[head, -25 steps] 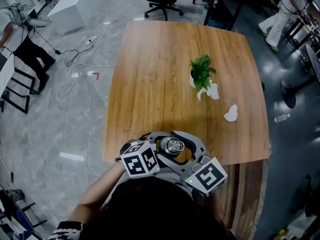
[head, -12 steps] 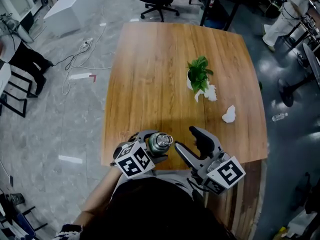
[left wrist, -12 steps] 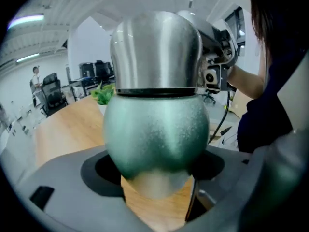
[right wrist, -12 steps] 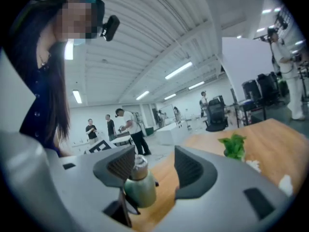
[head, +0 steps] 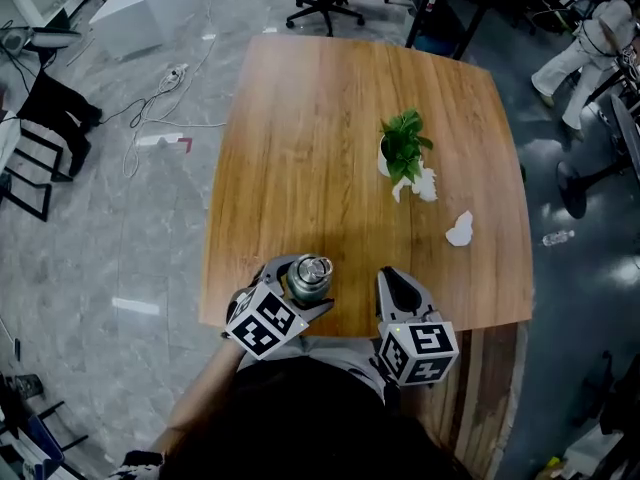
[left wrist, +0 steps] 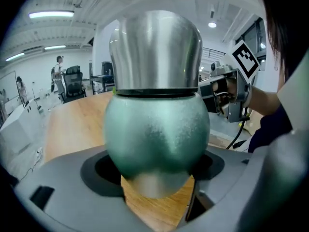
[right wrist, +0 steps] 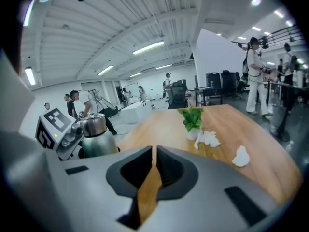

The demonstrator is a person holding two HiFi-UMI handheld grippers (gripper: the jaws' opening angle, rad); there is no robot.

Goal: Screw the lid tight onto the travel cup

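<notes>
The travel cup (head: 308, 276) has a round green body (left wrist: 157, 134) and a steel lid (left wrist: 157, 52) sitting on top. It stands upright at the table's near edge, and my left gripper (head: 298, 286) is shut on its body, jaws on either side. My right gripper (head: 398, 286) is a short way right of the cup, apart from it. Its jaws are shut with nothing between them (right wrist: 153, 166). In the right gripper view the cup (right wrist: 96, 134) shows at the left beside the left gripper's marker cube (right wrist: 52, 125).
On the wooden table (head: 300, 148), a small potted plant (head: 402, 148) stands with crumpled white tissue (head: 425, 183) beside it, and another white wad (head: 461, 229) lies nearer the right edge. Office chairs, cables and people are on the floor around the table.
My right gripper has come off the lid, moved away to the right and closed its jaws. The left gripper has kept its hold and shifted the cup slightly left.
</notes>
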